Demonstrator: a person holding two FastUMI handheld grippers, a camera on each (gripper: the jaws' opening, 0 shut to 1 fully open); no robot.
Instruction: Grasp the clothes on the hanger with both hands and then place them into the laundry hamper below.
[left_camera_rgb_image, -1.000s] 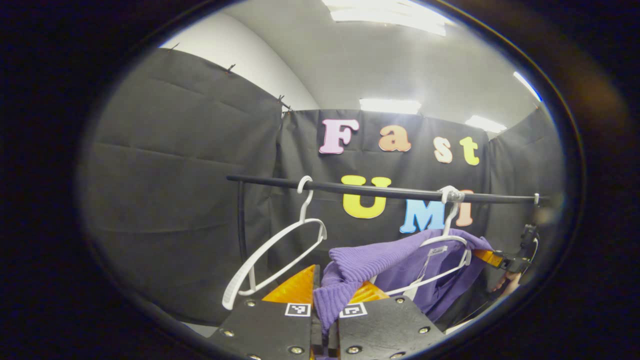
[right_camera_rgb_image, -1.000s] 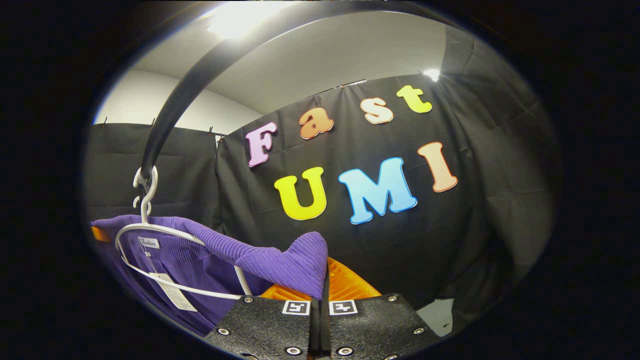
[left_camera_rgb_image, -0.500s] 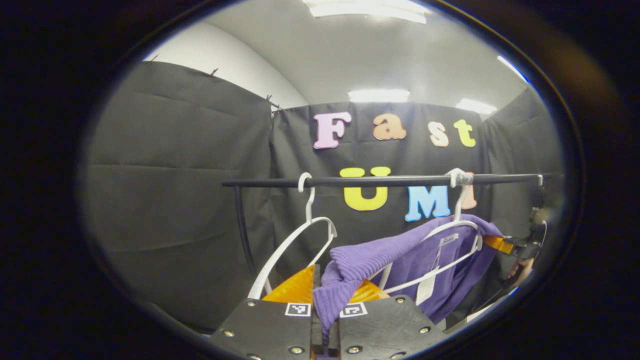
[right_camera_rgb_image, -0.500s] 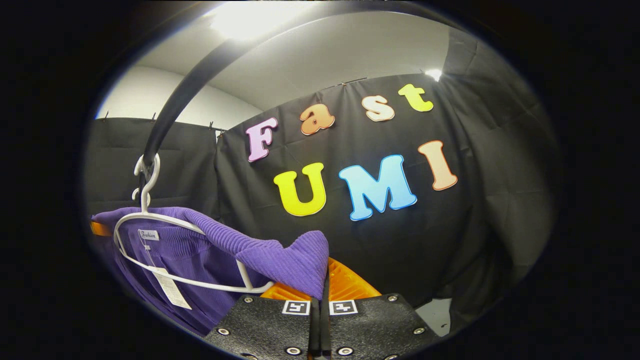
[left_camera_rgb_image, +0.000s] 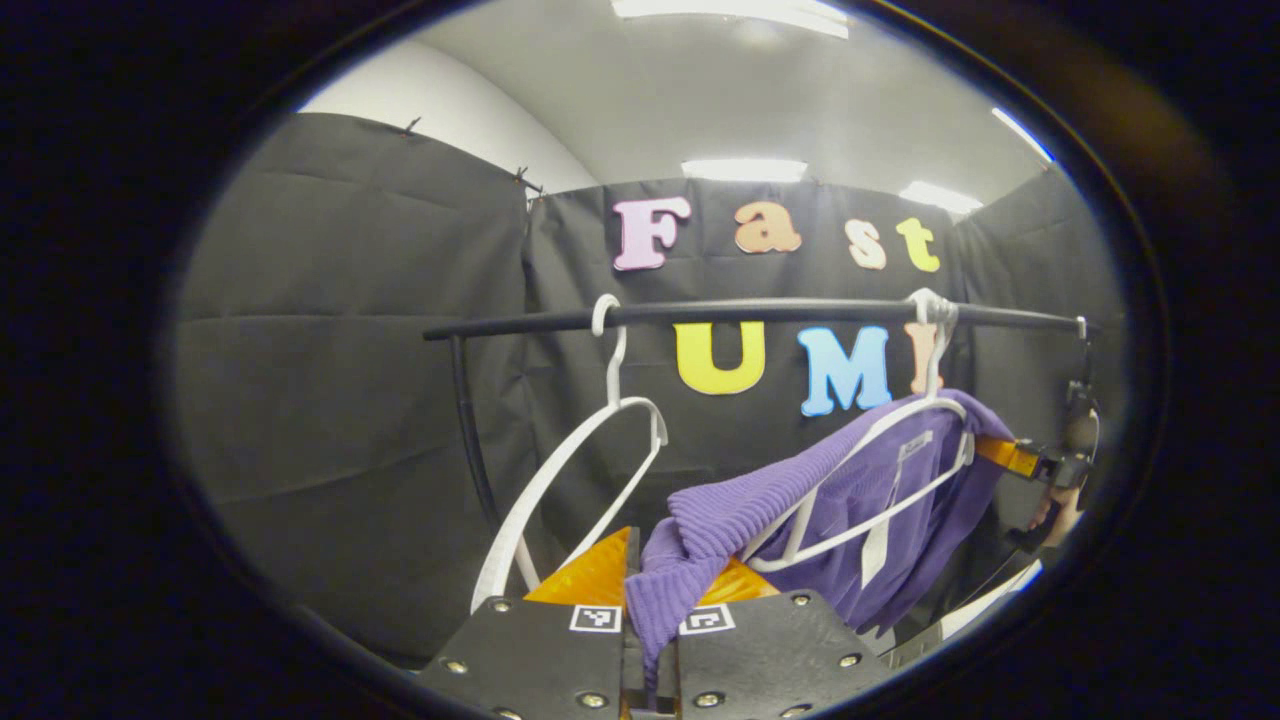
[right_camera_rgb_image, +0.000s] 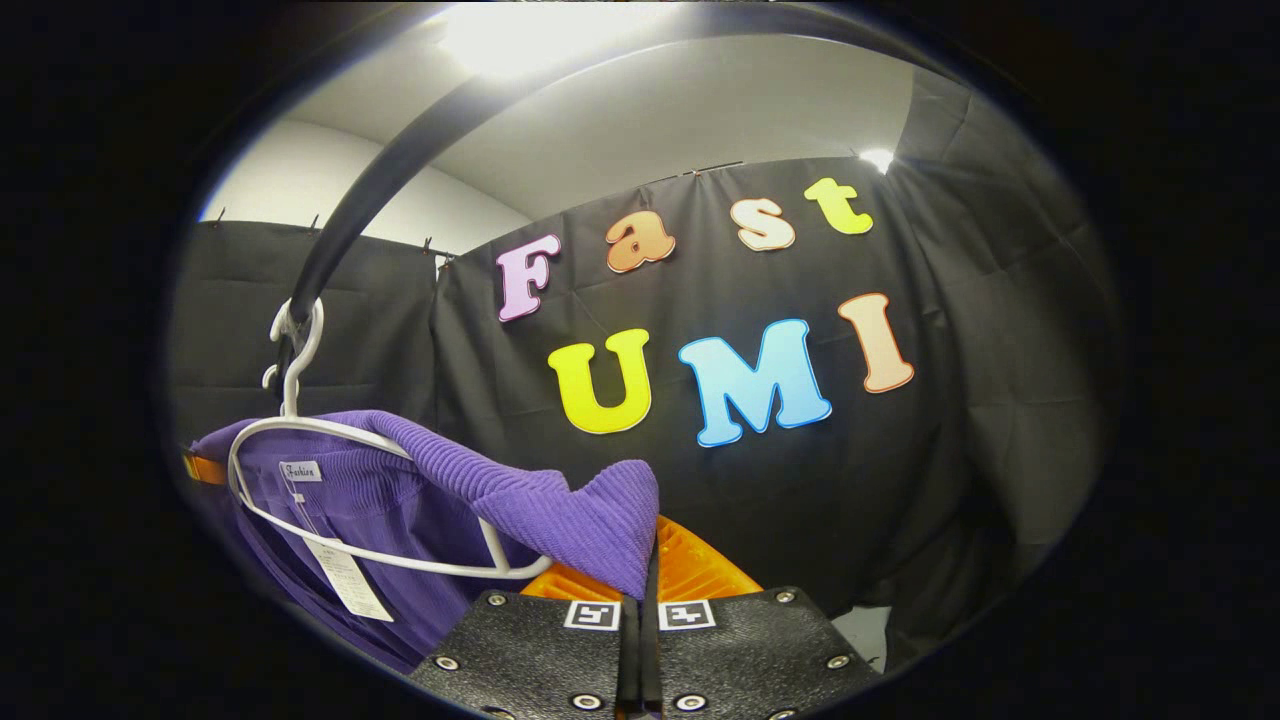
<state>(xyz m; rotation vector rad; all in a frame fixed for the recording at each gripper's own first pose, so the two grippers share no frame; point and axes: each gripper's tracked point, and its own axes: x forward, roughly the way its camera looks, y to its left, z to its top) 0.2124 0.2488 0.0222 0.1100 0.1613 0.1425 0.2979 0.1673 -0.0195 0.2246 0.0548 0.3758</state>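
Observation:
A purple ribbed garment (left_camera_rgb_image: 900, 510) hangs over a white hanger (left_camera_rgb_image: 880, 470) on the black rail (left_camera_rgb_image: 760, 312). My left gripper (left_camera_rgb_image: 650, 610) is shut on one shoulder of the garment, low in the left gripper view. At that view's far right the other gripper (left_camera_rgb_image: 1040, 466) holds the opposite shoulder, with a hand below it. In the right gripper view my right gripper (right_camera_rgb_image: 640, 585) is shut on a purple fold of the garment (right_camera_rgb_image: 560, 505), and the hanger (right_camera_rgb_image: 330, 500) sits to its left with a paper tag dangling. The hamper is out of sight.
An empty white hanger (left_camera_rgb_image: 580, 460) hangs on the rail left of the garment, close beside my left gripper. The rail's black upright post (left_camera_rgb_image: 470, 430) stands behind it. In the right gripper view the rail (right_camera_rgb_image: 370, 200) arcs overhead.
In the left gripper view the rail and both hangers have risen in the picture and the garment's hanger has tilted more steeply. Both grips on the purple cloth are unchanged.

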